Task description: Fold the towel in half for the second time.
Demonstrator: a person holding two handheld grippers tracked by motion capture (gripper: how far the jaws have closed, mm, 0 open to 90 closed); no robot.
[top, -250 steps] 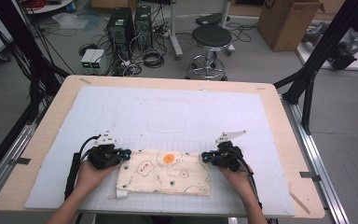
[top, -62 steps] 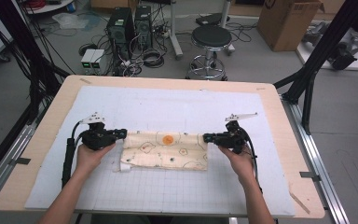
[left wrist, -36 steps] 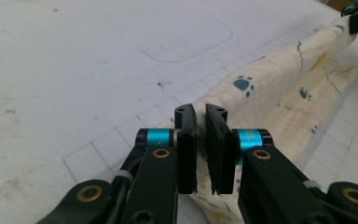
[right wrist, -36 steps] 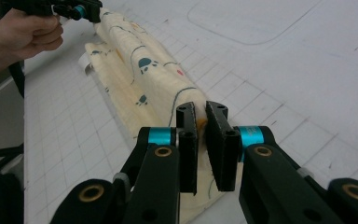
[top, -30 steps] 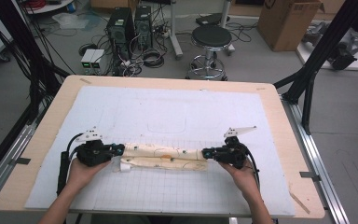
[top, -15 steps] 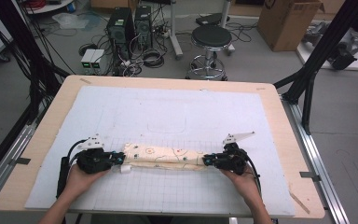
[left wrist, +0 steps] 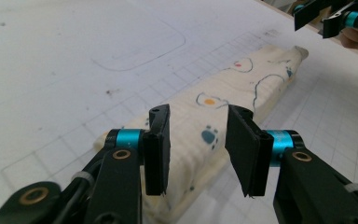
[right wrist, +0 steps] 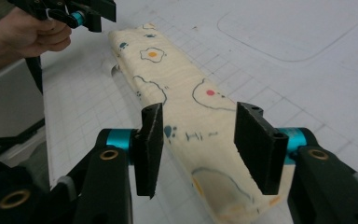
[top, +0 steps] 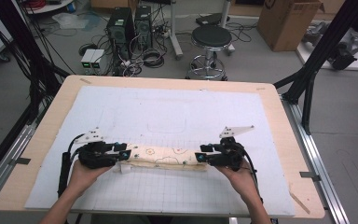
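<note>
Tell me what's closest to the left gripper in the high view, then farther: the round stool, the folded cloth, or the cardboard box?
From the left gripper:
1. Folded cloth, right beside its jaws on the table.
2. Round stool, on the floor beyond the table's far edge.
3. Cardboard box, far right corner of the floor.

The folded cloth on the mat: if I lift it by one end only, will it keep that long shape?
Probably not. The cloth looks soft and layered, so the free end would likely sag and the folds open. It seems light, and pushed across the mat it would more likely bunch than slide. Lifting both ends together looks safer.
</note>
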